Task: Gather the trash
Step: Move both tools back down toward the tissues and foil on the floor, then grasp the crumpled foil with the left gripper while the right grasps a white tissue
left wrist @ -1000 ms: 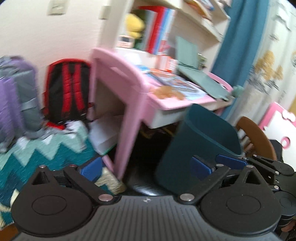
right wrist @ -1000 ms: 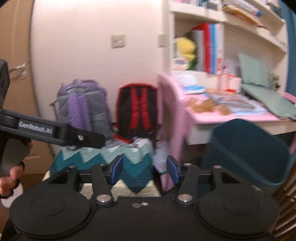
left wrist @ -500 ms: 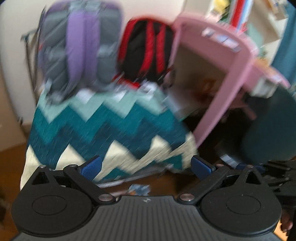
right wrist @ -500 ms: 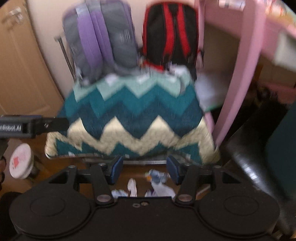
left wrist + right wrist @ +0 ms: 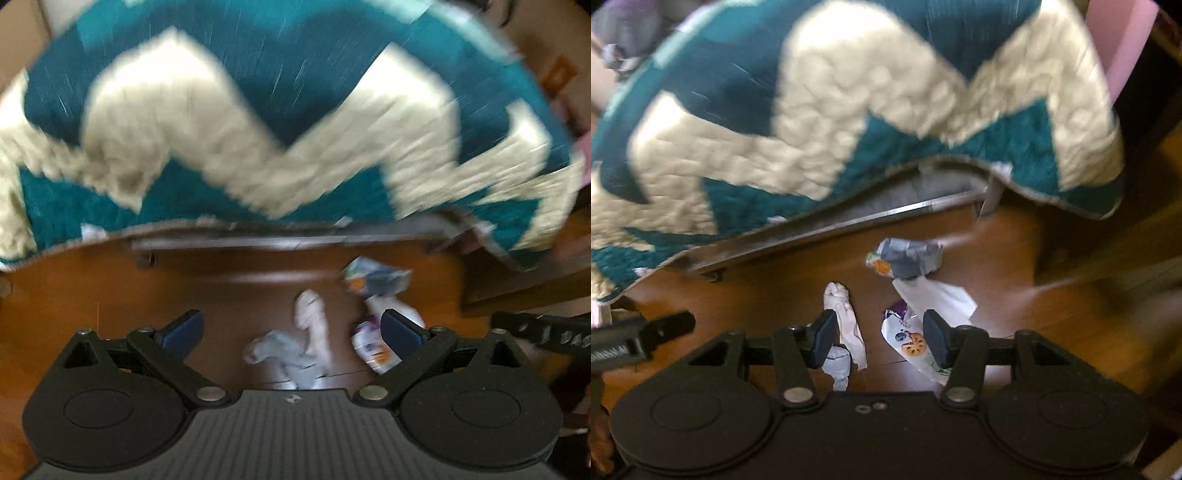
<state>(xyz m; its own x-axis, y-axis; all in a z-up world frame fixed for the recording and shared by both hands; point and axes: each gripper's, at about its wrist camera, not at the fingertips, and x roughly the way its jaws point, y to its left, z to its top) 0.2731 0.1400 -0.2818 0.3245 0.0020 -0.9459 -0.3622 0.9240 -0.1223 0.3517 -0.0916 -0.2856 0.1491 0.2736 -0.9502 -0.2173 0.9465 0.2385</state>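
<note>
**A:** What's changing on your end?

**B:** I'm swinging both views down. A second ago they were looking at the pink desk and the teal bin; now they're looking at the floor [image 5: 1052, 314] in front of the bed, with the zigzag blanket [image 5: 849, 110] filling the top of both frames.

**A:** And the trash?

**B:** It's lying on the floor, lower centre of both frames. I'm seeing a white twist of tissue [image 5: 844, 314], a crumpled grey wrapper [image 5: 908, 256] above and to its right, a white sheet [image 5: 938, 299] just under that, and a printed pouch [image 5: 908, 341] low in the frame. The pieces are close together.

**A:** Tools?

**B:** The right tool [image 5: 879, 338] is released, jaws apart, hovering with tissue and pouch showing between them. The left tool [image 5: 291, 330] is spread wider and gripping nothing; the tissue [image 5: 314, 321] is showing in its gap.

**A:** So, meaning?

**B:** I'm judging the search is over and picking is starting. The bin is out of frame, so I'll be carrying each piece back.
</note>
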